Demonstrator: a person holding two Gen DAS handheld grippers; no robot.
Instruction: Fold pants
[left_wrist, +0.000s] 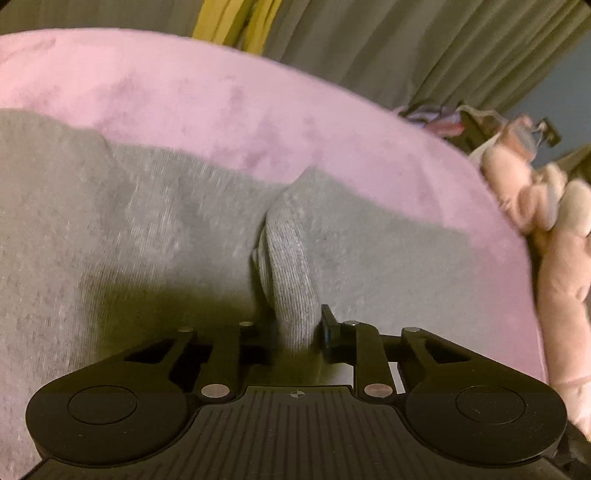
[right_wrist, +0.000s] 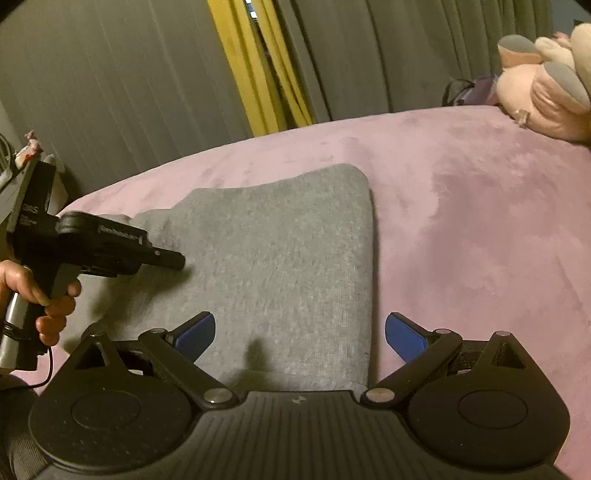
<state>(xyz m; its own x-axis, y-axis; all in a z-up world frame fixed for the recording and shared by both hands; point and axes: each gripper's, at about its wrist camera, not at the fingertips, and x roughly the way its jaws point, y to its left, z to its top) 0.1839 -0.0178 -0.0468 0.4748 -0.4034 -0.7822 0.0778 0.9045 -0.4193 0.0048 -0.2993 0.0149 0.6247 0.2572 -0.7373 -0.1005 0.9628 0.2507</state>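
Grey pants (right_wrist: 288, 243) lie folded on a pink bed cover (right_wrist: 480, 221). In the left wrist view the pants (left_wrist: 147, 229) fill the lower left, and my left gripper (left_wrist: 299, 328) is shut on a raised ribbed fold of the grey fabric (left_wrist: 291, 266). The left gripper also shows in the right wrist view (right_wrist: 162, 258), held by a hand at the pants' left side. My right gripper (right_wrist: 299, 332) is open and empty, its blue fingertips (right_wrist: 402, 332) spread just above the pants' near right edge.
A pink plush toy (right_wrist: 546, 88) lies at the bed's far right; it also shows in the left wrist view (left_wrist: 535, 199). Grey curtains (right_wrist: 110, 92) and a yellow curtain strip (right_wrist: 258, 74) hang behind the bed. Bare pink cover lies right of the pants.
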